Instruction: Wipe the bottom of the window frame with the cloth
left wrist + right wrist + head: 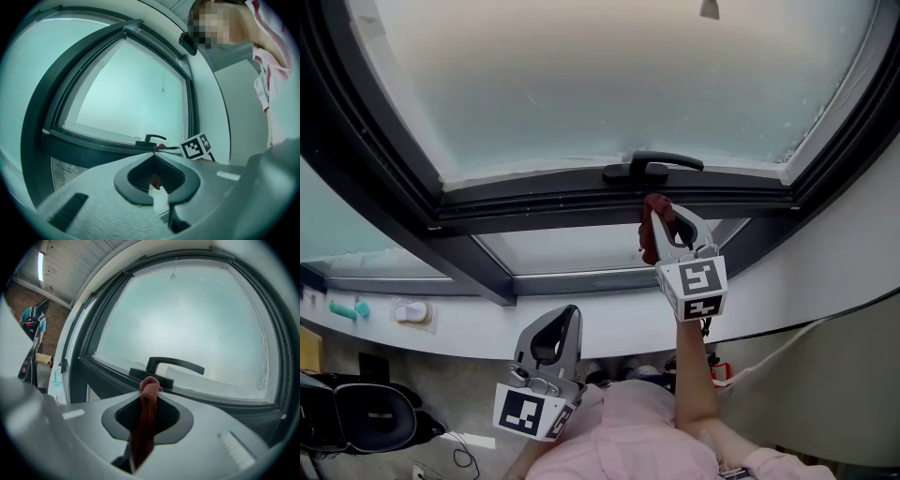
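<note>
A reddish-brown cloth (658, 214) is pinched in my right gripper (660, 212), which is raised to the dark bottom rail of the window frame (544, 202), just below the black handle (652, 167). In the right gripper view the cloth (147, 418) hangs down between the shut jaws, its top bunched close under the handle (173, 365). My left gripper (567, 319) hangs low near the person's chest, away from the frame, jaws together with nothing in them. The left gripper view shows the frame (93, 145) ahead and the right gripper's marker cube (196, 146).
A white sill (487, 328) runs below the window, with a small teal item (347, 308) and a white item (411, 311) at its left. A lower fixed pane (572, 248) sits under the rail. A dark bag (366, 417) lies on the floor at lower left.
</note>
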A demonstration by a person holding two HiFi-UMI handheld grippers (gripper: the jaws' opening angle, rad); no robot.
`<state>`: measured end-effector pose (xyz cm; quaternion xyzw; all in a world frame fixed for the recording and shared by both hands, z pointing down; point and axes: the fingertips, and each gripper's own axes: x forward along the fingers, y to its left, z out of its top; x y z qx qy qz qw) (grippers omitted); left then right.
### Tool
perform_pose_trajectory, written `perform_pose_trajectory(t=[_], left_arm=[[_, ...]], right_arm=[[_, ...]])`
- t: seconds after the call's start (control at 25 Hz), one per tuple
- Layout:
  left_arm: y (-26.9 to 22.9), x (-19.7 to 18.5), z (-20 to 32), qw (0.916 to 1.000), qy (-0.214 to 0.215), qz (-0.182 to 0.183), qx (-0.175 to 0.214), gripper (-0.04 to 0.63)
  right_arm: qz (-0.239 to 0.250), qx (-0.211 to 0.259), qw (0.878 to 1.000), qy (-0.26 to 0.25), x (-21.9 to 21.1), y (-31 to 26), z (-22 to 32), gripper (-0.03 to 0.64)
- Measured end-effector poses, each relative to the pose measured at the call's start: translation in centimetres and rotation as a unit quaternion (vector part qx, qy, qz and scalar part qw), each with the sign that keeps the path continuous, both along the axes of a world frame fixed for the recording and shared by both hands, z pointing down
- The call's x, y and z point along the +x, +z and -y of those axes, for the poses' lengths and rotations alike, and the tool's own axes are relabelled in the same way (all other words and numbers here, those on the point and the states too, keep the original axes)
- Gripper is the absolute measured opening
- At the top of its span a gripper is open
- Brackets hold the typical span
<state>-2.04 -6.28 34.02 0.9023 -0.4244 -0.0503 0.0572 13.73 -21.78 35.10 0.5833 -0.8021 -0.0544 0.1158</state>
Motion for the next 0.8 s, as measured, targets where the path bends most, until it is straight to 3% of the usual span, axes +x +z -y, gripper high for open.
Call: perform_pose_trajectory(t=[0.8], left_arm=[[-0.1, -1.2, 0.6, 0.9999, 0.012, -0.004, 0.007, 0.0]], right_arm=[[-0.003, 0.001, 1.0, 0.027, 0.8, 0.6, -0.2, 0.057]])
